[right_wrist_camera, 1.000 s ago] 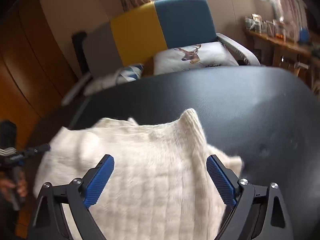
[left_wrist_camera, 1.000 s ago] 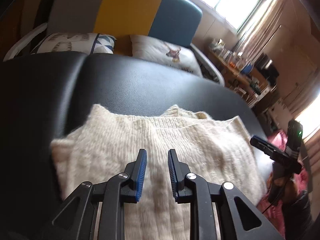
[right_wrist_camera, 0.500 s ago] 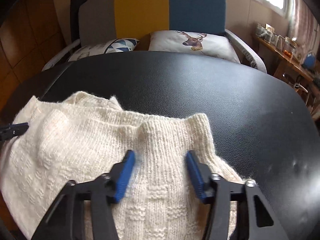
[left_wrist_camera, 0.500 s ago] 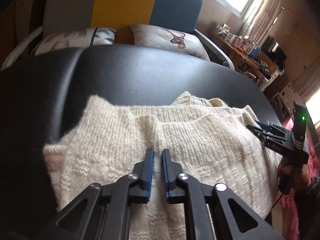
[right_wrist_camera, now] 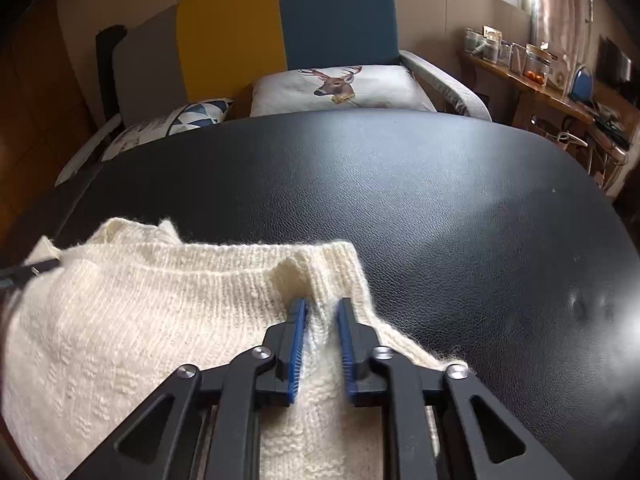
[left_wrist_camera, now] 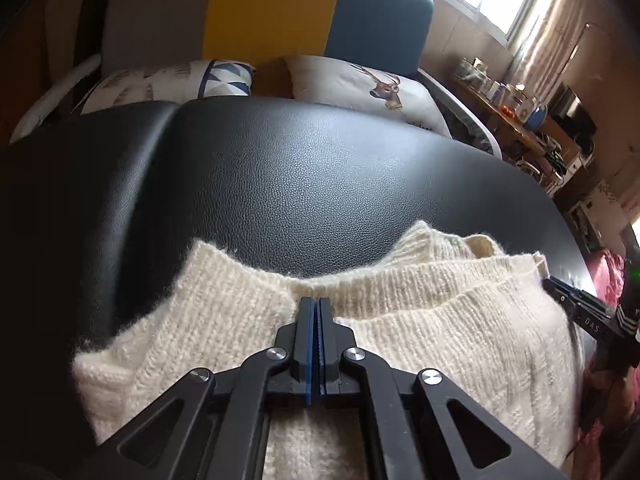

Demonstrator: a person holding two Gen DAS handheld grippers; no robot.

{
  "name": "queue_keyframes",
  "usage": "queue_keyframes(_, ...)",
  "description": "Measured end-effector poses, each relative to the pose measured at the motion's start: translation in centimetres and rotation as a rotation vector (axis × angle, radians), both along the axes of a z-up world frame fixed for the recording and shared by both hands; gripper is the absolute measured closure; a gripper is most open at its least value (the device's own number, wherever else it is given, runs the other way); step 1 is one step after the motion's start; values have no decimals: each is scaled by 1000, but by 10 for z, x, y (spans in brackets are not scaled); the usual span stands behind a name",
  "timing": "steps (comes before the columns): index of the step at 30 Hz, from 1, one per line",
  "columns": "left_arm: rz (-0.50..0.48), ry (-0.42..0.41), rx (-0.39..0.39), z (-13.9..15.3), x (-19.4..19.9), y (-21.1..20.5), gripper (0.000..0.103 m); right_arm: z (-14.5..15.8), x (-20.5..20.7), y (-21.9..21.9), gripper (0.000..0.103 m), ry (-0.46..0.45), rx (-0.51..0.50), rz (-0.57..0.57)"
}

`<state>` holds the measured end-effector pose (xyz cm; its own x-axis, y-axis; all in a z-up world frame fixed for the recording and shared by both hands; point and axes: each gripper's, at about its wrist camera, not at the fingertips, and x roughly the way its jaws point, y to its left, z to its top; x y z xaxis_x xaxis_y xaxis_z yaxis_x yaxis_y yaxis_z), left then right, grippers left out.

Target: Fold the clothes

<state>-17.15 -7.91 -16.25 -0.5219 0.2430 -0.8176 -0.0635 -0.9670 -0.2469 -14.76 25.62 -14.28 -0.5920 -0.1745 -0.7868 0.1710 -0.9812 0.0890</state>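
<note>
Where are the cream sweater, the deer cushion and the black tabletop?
cream sweater (right_wrist_camera: pixel 140 320), right wrist view, knit body.
deer cushion (right_wrist_camera: pixel 336 84), right wrist view, printed deer head.
black tabletop (left_wrist_camera: pixel 300 184), left wrist view, bare leather surface.

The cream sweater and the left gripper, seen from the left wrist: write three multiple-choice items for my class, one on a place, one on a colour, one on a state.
1. The sweater lies on: A the floor; B the black padded surface; C a wooden shelf.
2. The pads of the left gripper are: A red; B green; C blue.
3. The left gripper's jaws are: A shut together; B wide apart; C out of view.

Answers:
1 B, black padding shows all round the knit.
2 C, blue strips line the inner faces.
3 A, the two pads meet with no gap.
</note>
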Motion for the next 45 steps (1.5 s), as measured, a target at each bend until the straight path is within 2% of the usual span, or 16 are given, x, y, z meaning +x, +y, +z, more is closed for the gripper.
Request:
queue_keyframes(4,-1,3,3,7,10,-5,98,7,1,7,66,-2,-43,-2)
queue_keyframes(6,12,34,12,19,20,-12,86,19,7,7,45,31,-13,-13)
queue_keyframes(8,16,70,16,31,31,-20,83,34,14,6,34,99,33,-18)
queue_keyframes(12,-34,79,-11,36,42,-25,76,66,22,3,30,190,44,-8)
queue_keyframes(18,-103,57,-16,31,41,-16,71,65,12,-46,27,63,-168,205)
queue_keyframes(21,-185,36,-49,27,38,0,65,34,-3,-81,27,-71,-132,278)
queue_keyframes(24,-225,43,-82,21,40,11,66,13,-4,-100,27,-105,-69,318)
queue_keyframes(25,-236,46,-92,19,42,14,70,7,-3,-106,28,-111,-47,329)
queue_keyframes(27,-235,63,-92,20,45,17,91,5,2,-110,38,-85,-13,337)
queue_keyframes(28,-212,82,-72,23,48,14,93,6,5,-110,43,-69,-8,336)
queue_keyframes(30,-166,130,-29,33,53,9,95,11,12,-111,74,-30,14,331)
queue_keyframes(32,-119,201,19,48,57,2,99,20,20,-114,92,8,39,336)
queue_keyframes(34,-74,258,27,58,55,0,99,29,23,-116,94,59,71,340)
queue_keyframes(37,-52,232,-13,46,34,8,98,38,16,-113,94,109,71,300)
queue_keyframes(40,-68,110,-62,11,14,19,93,20,1,-108,94,57,70,225)
queue_keyframes(45,-74,103,-53,5,19,21,93,-2,-3,-102,89,22,39,165)
